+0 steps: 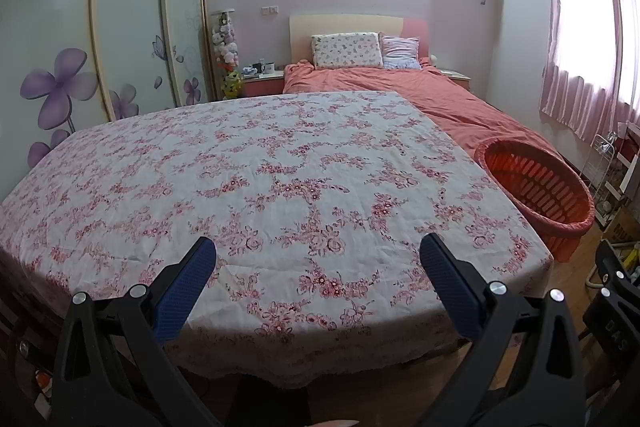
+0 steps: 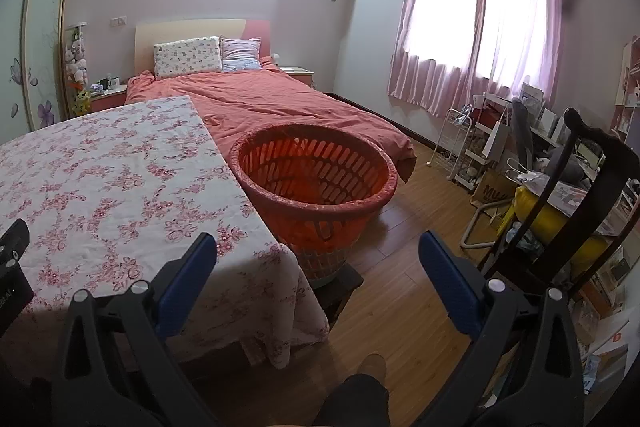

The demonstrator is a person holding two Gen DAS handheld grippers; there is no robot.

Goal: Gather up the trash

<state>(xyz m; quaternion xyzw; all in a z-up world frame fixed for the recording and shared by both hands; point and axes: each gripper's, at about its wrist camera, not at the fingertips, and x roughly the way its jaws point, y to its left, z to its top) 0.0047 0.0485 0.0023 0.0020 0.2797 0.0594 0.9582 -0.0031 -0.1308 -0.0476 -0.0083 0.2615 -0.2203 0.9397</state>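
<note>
Jaws apart, both grippers empty-handed.

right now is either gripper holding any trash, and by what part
Nothing is held. The left gripper and right gripper are both open and empty.

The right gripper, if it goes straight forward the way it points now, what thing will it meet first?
Probably the orange basket. The right gripper is open and empty, and the basket stands right ahead between its fingers, beside the floral tablecloth. Nothing shows in between, though depth is hard to judge in this fisheye view.
</note>
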